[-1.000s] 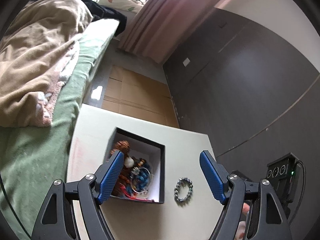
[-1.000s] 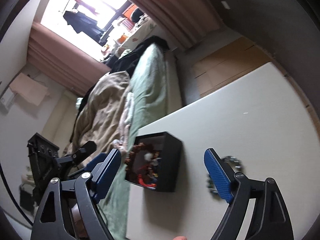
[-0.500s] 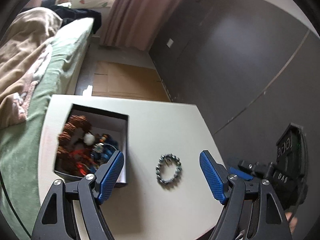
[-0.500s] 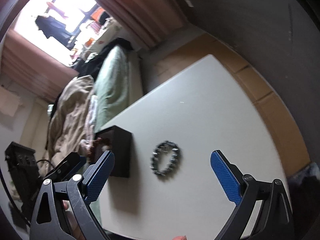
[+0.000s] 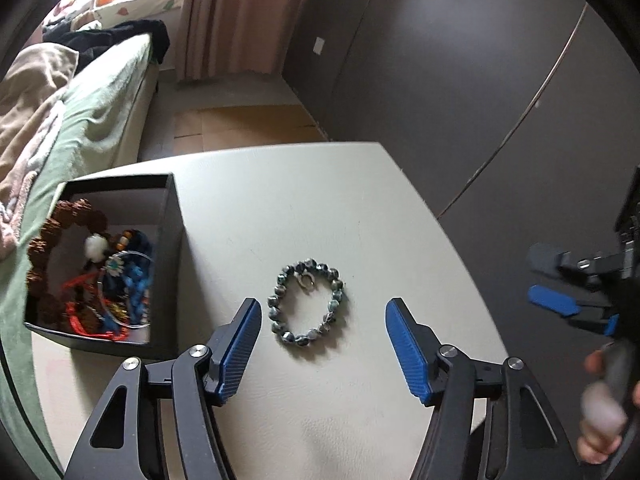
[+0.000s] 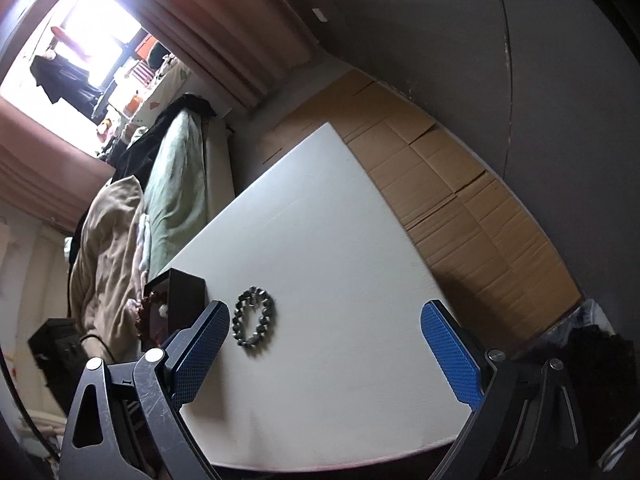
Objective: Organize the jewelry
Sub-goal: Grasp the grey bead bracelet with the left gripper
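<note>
A grey-green beaded bracelet [image 5: 307, 305] lies flat on the pale counter [image 5: 320, 200], its small metal clasp at the far side of the loop. Just to its left stands a black box [image 5: 172, 240] with a light lining, open at the top and holding a heap of jewelry: a string of large brown beads [image 5: 48, 248], a white bead [image 5: 96, 247], blue cord pieces [image 5: 136, 284] and red cord [image 5: 80, 320]. The bracelet is near the box but does not touch it.

The left tongs [image 5: 323, 320] hang over the counter with their blue pads spread wide, the bracelet sitting in the gap between the tips; neither pad touches it and they hold nothing. The right tongs [image 6: 325, 328] are also wide open and empty. In the right wrist view the bracelet [image 6: 254, 322] lies just beside the left pad, with the box [image 6: 186, 296] beyond it toward the bed [image 6: 176, 184]. In the left wrist view the right tongs [image 5: 554, 300] show off the counter's right edge, blurred, with the person's hand [image 5: 604, 404] on the handle.

Flattened cardboard [image 6: 460, 184] covers the floor beyond the counter, and a pink curtain [image 5: 236, 16] hangs at the far wall.
</note>
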A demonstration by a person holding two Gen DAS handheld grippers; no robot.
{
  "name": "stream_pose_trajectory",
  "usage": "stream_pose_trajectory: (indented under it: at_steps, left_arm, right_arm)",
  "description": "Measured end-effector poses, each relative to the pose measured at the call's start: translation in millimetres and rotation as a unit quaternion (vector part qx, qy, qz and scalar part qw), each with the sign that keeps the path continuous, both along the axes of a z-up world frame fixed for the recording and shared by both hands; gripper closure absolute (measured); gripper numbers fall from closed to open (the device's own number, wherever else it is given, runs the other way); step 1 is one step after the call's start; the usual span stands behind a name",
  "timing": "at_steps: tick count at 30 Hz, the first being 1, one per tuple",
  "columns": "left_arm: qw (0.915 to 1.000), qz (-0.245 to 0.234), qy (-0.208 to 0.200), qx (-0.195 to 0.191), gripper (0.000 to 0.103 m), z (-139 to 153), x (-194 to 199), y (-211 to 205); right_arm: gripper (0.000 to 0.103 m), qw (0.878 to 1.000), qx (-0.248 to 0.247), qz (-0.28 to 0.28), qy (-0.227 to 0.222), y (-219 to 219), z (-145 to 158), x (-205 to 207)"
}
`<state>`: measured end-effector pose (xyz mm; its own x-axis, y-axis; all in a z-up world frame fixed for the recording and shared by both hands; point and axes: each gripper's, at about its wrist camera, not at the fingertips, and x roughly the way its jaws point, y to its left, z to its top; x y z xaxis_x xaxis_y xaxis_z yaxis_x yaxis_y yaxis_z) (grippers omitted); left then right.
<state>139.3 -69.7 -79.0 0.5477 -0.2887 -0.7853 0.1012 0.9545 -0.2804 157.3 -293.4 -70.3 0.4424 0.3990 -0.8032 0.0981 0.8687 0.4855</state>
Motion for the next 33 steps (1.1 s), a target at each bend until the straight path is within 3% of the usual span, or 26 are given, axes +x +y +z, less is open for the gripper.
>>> stream_pose_trajectory:
  at_steps: [12, 15, 16, 17, 18, 19, 20, 22, 33]
  left_arm:
    - [0.9972, -0.024, 0.042, 0.057, 0.042, -39, 18, -34]
    - [0.9957, -0.028, 0.035, 0.081, 0.044, -42, 17, -40]
    - [0.9951, -0.03, 0.033, 0.089, 0.047, -42, 16, -41]
    - [0.9944, -0.028, 0.03, 0.097, 0.06, -42, 15, -42]
    - [0.9932, -0.022, 0.028, 0.111, 0.079, -42, 15, -41]
    - [0.9932, -0.017, 0.029, 0.112, 0.087, -42, 16, -39]
    - [0.9942, -0.014, 0.033, 0.102, 0.094, -42, 18, -35]
    - [0.9969, -0.011, 0.044, 0.064, 0.094, -42, 19, -25]
    - [0.9997, 0.001, 0.021, -0.009, 0.094, -6, 10, 2]
  right_arm:
    - [0.006, 1.0, -0.014, -0.008, -0.002, -17, 4, 1]
    - [0.006, 1.0, -0.017, -0.005, -0.001, -15, 3, 3]
    - [0.006, 1.0, -0.018, -0.002, -0.001, -14, 3, 3]
    - [0.006, 1.0, -0.019, -0.001, -0.001, -13, 3, 3]
    - [0.006, 1.0, -0.019, 0.001, -0.001, -11, 2, 4]
    - [0.006, 1.0, -0.02, 0.003, -0.001, -10, 3, 4]
    - [0.006, 1.0, -0.021, 0.005, -0.002, -9, 3, 4]
    - [0.006, 1.0, -0.023, 0.009, -0.003, -7, 3, 4]
    - [0.006, 0.999, -0.021, 0.036, 0.0, 17, -4, 8]
